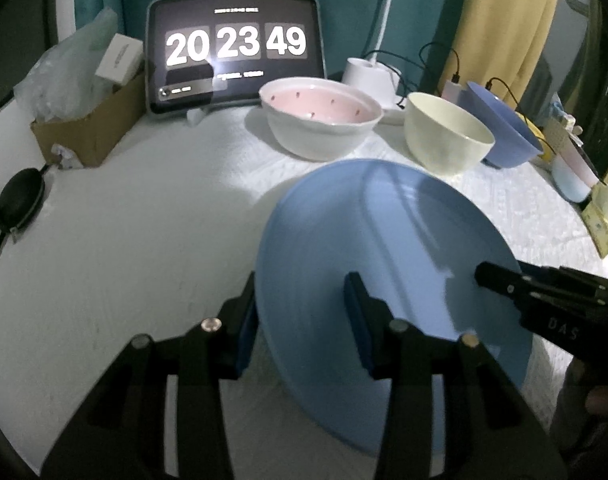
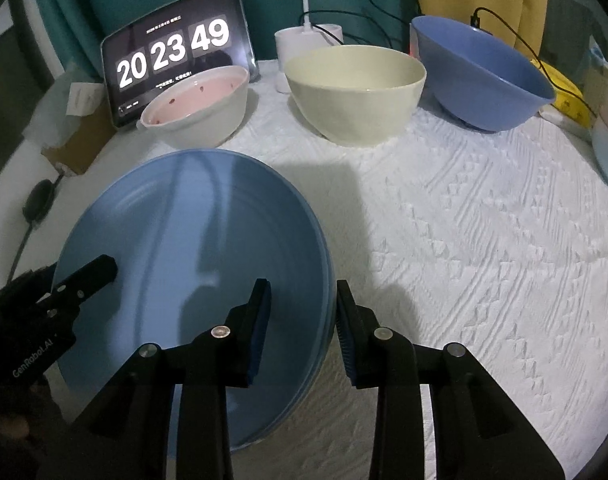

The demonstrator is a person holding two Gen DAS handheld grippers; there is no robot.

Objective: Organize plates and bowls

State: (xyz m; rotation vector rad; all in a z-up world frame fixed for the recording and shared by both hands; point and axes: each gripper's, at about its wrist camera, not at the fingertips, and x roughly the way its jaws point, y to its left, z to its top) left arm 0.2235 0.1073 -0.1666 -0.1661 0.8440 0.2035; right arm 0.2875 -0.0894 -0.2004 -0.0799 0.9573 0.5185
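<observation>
Left claw [image 1: 300,320]: matte black angular linkage arms, two round silver screw heads on each side, blue pads on the inner finger faces. Right claw [image 2: 302,328]: same black build, same silver screws, ribbed blue pads [image 2: 346,344]. White lettering on the black bodies: "GenRobot.AI" on the left one, "DAS" on the right one.

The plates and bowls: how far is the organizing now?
Nothing looks stacked yet. Both claws, left and right, straddle opposite rims of the blue plate, not visibly closed on it. The pink bowl, cream bowl and blue bowl stand separate.
</observation>
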